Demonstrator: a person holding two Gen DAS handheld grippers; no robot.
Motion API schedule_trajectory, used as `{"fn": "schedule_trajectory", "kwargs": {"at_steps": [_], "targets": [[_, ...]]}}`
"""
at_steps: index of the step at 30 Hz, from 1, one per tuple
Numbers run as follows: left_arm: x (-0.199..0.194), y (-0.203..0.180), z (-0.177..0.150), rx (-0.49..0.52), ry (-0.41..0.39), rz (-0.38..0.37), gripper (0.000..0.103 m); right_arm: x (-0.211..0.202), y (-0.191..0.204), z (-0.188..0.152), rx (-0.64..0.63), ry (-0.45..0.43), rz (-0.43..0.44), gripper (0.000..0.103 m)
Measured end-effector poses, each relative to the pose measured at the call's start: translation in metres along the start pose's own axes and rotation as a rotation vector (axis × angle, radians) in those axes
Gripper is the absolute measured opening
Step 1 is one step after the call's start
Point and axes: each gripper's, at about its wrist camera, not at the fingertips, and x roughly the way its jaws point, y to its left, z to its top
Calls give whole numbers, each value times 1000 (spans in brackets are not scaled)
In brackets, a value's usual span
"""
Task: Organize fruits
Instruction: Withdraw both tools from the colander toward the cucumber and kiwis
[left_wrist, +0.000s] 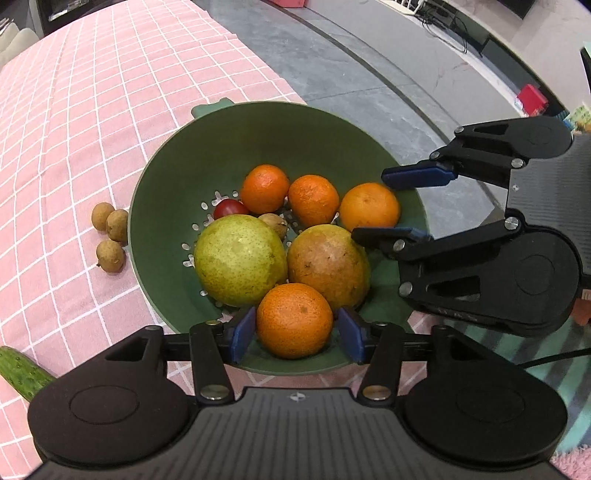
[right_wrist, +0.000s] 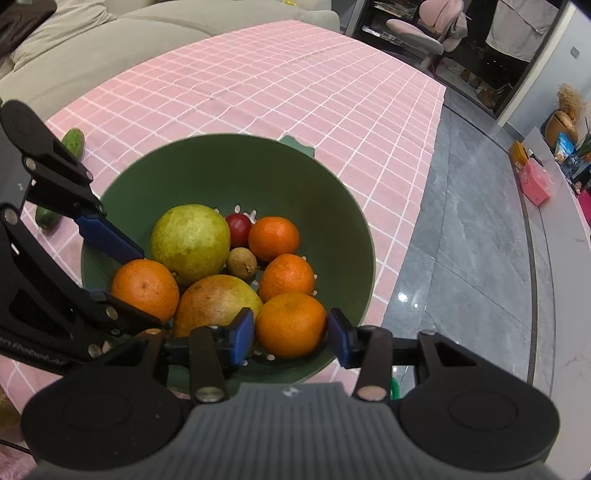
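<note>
1. Pink tablecloth with a white grid (right_wrist: 295, 92) is covering the table; grey stone floor (right_wrist: 472, 258) is showing beyond its edge.
2. Round dark-green plastic colander bowl with drain holes (left_wrist: 177, 177) is sitting on the cloth near the table edge, holding nearly all the fruit.
3. Left gripper, black with blue pads (left_wrist: 297, 334), is reaching over the near rim, jaws spread, flanking an orange mandarin (left_wrist: 294, 320). There are slim gaps on both sides and the pads are not pressing.
4. Right gripper, same build (right_wrist: 291, 334), is coming in from the other side, jaws parted, bracketing a second orange mandarin (right_wrist: 291, 324). Its left pad is just beside the peel; I cannot tell if it is touching.
5. Large yellow-green pear-like fruit (left_wrist: 240, 260) and a brownish-yellow mottled fruit (left_wrist: 328, 266) are lying side by side mid-bowl, touching.
6. Two more mandarins (left_wrist: 313, 200) are sitting at the back.
7. Green cucumber (right_wrist: 73, 142) is lying on the cloth, outside the bowl.
8. Small red cherry tomato (left_wrist: 231, 209) and one brown longan (left_wrist: 275, 223) are wedged between the bigger fruit.
9. Three loose brown longans (left_wrist: 110, 236) are sitting on the cloth just beside the bowl's outer wall.
</note>
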Motion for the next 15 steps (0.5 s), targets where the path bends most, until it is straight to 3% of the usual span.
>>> {"fn": "schedule_trajectory", "kwargs": {"at_steps": [2, 8, 15], "targets": [[-3, 1, -1, -10, 1, -10, 65, -5, 0, 0, 14, -16, 2, 52], [-25, 1, -3, 6, -46, -10, 65, -20, 6, 1, 25, -46, -15, 54], [-57, 10, -12, -12, -143, 21, 65, -47, 7, 3, 123, -125, -17, 61]]}}
